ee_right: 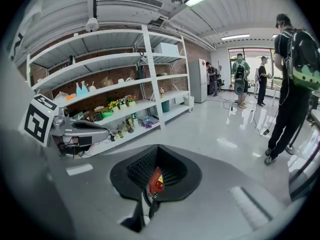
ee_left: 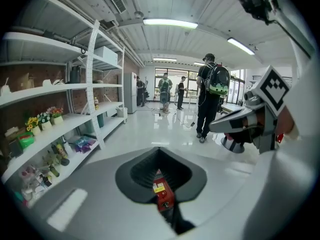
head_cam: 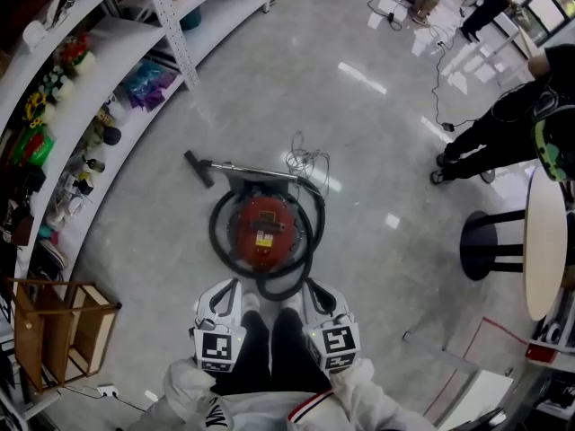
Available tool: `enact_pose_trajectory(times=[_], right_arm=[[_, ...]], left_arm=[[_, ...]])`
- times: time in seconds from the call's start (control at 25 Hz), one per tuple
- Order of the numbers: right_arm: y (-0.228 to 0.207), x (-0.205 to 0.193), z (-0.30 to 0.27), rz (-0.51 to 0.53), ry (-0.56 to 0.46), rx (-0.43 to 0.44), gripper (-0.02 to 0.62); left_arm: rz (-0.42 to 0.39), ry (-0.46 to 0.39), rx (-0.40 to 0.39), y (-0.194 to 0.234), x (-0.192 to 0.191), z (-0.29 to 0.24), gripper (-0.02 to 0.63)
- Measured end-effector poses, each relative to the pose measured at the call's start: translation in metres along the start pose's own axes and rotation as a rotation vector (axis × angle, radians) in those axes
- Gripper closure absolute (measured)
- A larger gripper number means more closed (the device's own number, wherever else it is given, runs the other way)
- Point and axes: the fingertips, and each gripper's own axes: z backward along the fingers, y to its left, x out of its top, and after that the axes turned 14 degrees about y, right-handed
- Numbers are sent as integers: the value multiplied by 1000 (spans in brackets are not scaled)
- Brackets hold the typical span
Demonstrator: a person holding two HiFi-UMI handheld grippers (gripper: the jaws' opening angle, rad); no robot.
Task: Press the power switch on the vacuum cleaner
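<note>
A round red vacuum cleaner stands on the grey floor straight ahead of me, its black hose coiled around it and its wand lying behind it. I cannot make out the power switch. My left gripper and right gripper hang side by side just short of the vacuum, above my legs, both shut and holding nothing. Through the dark gap between the left gripper's shut jaws a strip of the red vacuum shows. The right gripper view shows the vacuum the same way.
White shelving with small goods runs along the left. A wooden crate stands at lower left. A round table and black stool are at right. A person with a green backpack stands at right; cables lie behind the vacuum.
</note>
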Motion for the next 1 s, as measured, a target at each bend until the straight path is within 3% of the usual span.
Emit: enact_pose_trajectory(times=[0.68, 1.0], right_arm=[[0, -39, -75, 133, 79, 48, 595], [-13, -58, -113, 126, 119, 69, 597]], left_arm=[[48, 10, 11, 2, -43, -66, 607], [71, 38, 27, 3, -64, -101, 607]])
